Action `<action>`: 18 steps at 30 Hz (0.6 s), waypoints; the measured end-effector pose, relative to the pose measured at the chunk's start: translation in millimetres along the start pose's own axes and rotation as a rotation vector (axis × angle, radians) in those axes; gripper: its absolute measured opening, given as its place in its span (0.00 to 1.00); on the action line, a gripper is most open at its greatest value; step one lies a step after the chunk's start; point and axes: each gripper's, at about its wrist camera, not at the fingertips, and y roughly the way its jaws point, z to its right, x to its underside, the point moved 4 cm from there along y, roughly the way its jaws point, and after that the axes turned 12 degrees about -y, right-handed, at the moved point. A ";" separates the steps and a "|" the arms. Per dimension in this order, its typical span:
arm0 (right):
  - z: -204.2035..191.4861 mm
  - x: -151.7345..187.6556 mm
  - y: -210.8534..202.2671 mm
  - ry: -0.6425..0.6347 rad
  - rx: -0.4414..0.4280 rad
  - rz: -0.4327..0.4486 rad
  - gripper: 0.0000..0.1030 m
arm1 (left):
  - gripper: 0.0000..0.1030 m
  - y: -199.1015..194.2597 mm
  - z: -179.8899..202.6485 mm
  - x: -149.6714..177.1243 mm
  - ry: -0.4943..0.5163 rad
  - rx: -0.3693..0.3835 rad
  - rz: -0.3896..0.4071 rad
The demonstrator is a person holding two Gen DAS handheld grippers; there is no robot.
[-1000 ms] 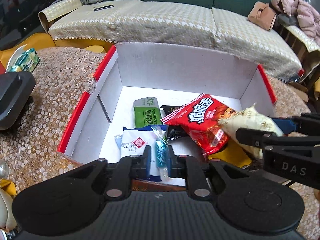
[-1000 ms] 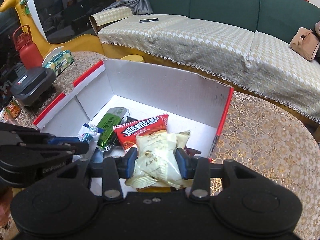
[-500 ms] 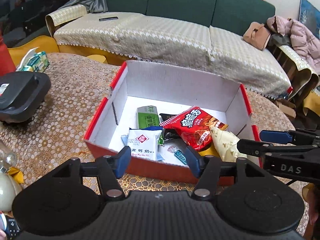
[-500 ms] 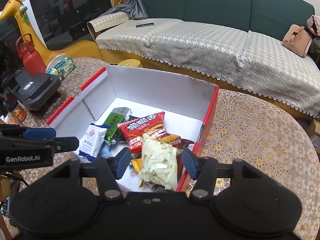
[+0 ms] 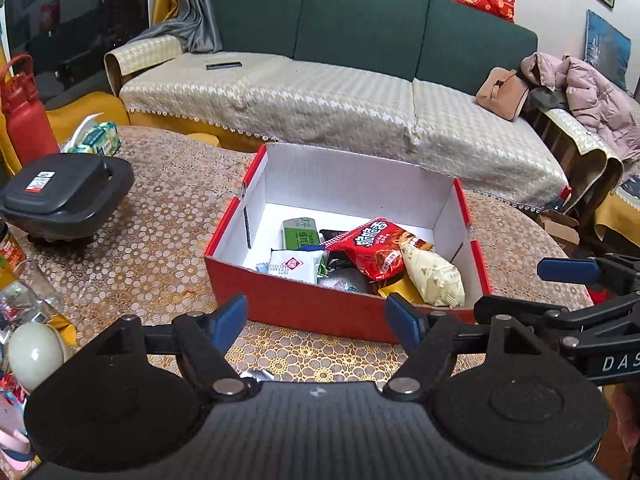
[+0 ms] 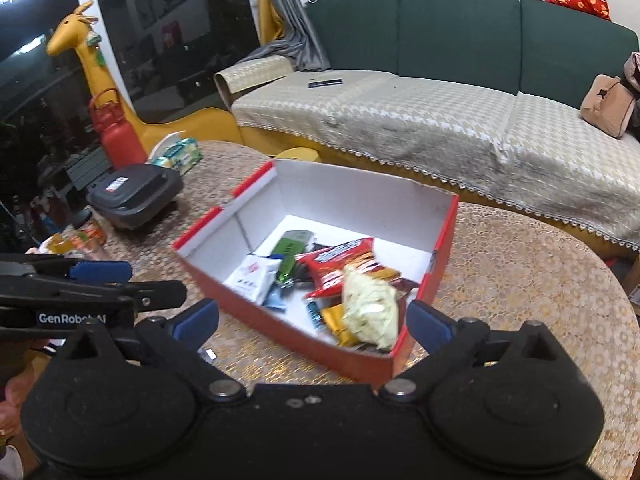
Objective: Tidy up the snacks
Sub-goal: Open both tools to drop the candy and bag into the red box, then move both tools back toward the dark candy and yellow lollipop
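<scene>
Snacks sit piled in the red box [image 5: 344,312] at frame centre, the cream packet [image 5: 432,272] leaning on its near wall. Left gripper [image 5: 316,318] and right gripper [image 6: 312,324] both hold nothing, jaws opening wide. Risk: a low finger could clip the rim.

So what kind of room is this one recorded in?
Most likely a home living room: a long green sofa with a patterned cover, a round table under a lace-print cloth, and a coat and handbag left on the sofa.
</scene>
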 end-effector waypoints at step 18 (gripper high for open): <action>-50.8 43.0 -23.2 -0.094 -0.097 -0.014 1.00 | 0.86 -38.3 -49.2 55.7 -0.019 0.013 0.014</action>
